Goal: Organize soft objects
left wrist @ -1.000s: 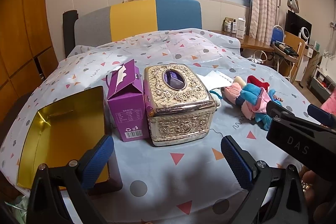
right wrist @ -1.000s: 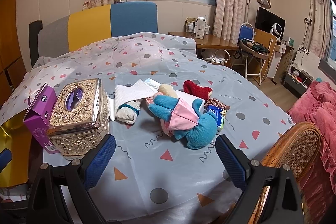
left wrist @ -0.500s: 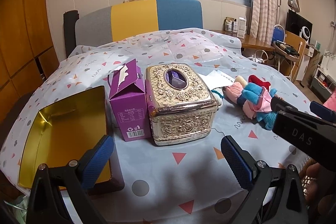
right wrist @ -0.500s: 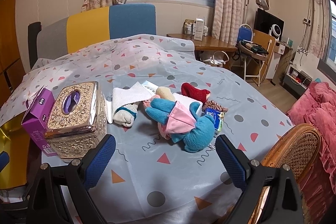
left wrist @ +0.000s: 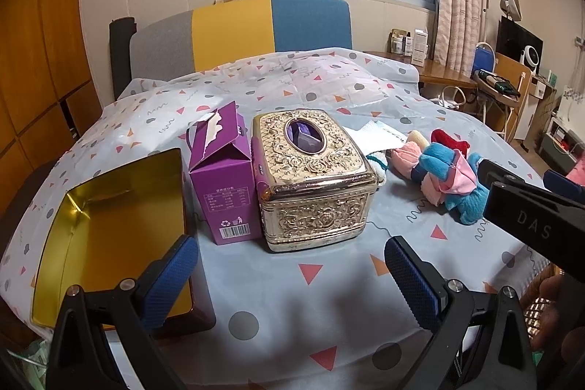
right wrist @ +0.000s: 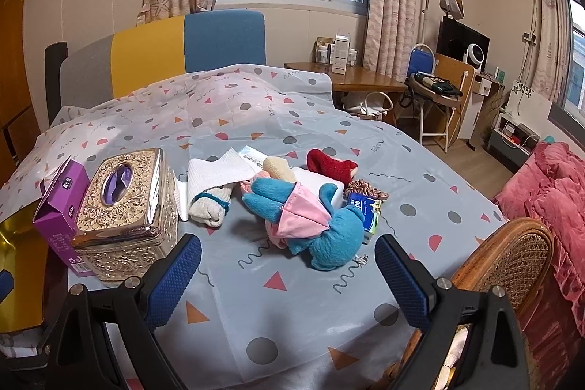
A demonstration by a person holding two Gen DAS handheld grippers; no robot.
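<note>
A heap of soft things lies mid-table: a blue and pink plush toy (right wrist: pixel 310 218) (left wrist: pixel 451 181), a rolled white sock (right wrist: pixel 210 205), a red sock (right wrist: pixel 331 165), a beige sock (right wrist: pixel 279 169), a white cloth (right wrist: pixel 219 170), a brown scrunchie (right wrist: pixel 367 189). An open gold tin (left wrist: pixel 109 225) sits at the left table edge. My left gripper (left wrist: pixel 290 280) hovers open near the front edge, facing the tissue box. My right gripper (right wrist: pixel 287 275) is open too, empty, short of the plush toy; its black body (left wrist: pixel 530 222) shows in the left wrist view.
An ornate gold tissue box (left wrist: pixel 314 178) (right wrist: pixel 126 211) and a purple carton (left wrist: pixel 223 174) stand between tin and heap. A blue tissue packet (right wrist: pixel 363 211) lies by the plush. A wicker chair (right wrist: pixel 512 265) stands at the right front, a tricolour chair (left wrist: pixel 237 35) behind the table.
Both grippers have drawn back and risen slightly, so the table objects sit a little farther away. Both stay open; nothing on the table moved.
</note>
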